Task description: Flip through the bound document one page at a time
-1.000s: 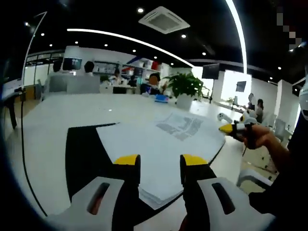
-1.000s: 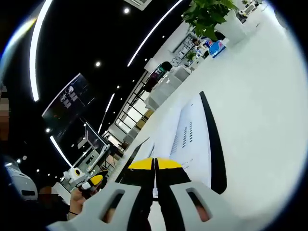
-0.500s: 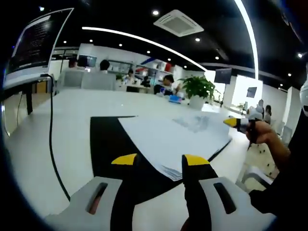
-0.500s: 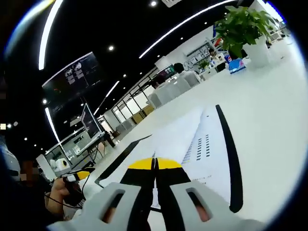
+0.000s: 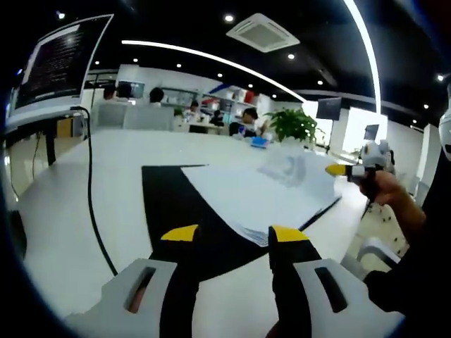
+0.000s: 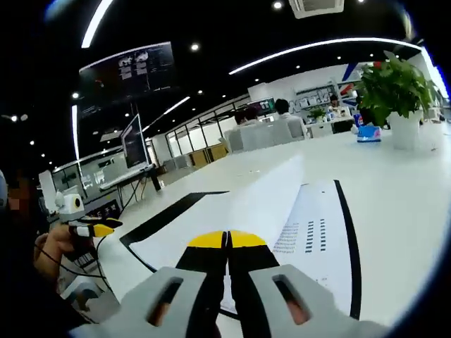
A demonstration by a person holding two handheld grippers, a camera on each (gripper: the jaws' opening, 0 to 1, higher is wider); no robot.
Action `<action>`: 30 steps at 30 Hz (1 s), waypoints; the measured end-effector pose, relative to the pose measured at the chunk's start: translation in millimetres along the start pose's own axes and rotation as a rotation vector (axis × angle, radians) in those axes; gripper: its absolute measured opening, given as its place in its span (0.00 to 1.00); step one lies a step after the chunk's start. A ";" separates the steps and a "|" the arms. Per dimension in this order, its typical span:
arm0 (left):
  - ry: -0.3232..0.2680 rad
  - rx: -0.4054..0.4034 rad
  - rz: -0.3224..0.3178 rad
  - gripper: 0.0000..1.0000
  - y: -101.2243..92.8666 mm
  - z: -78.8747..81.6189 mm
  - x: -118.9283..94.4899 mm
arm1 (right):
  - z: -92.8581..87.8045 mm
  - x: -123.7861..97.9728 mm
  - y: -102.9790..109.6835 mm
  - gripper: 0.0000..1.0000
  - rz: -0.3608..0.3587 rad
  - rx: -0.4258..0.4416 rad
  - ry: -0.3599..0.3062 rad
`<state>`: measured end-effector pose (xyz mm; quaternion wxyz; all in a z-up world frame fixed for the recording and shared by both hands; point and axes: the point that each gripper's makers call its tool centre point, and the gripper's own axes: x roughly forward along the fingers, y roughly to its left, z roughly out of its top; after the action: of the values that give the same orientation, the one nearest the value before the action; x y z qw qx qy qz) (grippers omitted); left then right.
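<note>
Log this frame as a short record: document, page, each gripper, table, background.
document: bound document lying open on a black mat
page: one page lifted, arched over the printed sheet
right gripper: shut on the page's edge
left gripper: open, holding nothing, pointed at the document's near corner
table: white, black cable along it
background: potted plant, seated people, ceiling lights
</note>
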<state>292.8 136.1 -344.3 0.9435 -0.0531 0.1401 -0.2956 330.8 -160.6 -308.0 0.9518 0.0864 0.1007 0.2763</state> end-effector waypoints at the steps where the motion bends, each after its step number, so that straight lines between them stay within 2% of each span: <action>1: 0.000 -0.002 0.005 0.39 1.8 -0.9 -3.3 | 0.5 0.3 3.8 0.02 0.003 -0.016 0.001; 6: 0.008 -0.008 0.006 0.38 4.2 -4.6 -11.2 | 5.2 7.3 23.0 0.02 0.014 -0.122 -0.001; 15: -0.003 -0.017 0.029 0.38 12.3 -9.2 -19.1 | 3.2 21.3 48.8 0.02 0.033 -0.253 0.024; 24: -0.005 -0.024 0.035 0.38 16.2 -11.6 -22.0 | 1.3 34.4 72.9 0.02 0.091 -0.290 0.017; 27: -0.045 -0.033 0.036 0.38 17.5 -5.5 -20.8 | -1.7 40.4 80.1 0.02 0.111 -0.284 0.022; 30: -0.053 -0.035 0.030 0.38 16.9 -4.7 -19.9 | -4.0 46.5 89.1 0.02 0.125 -0.303 0.026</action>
<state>284.9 161.3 -347.2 0.9502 -0.0751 0.1207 -0.2774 323.0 -60.7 -298.9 0.9336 -0.0556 0.0645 0.3481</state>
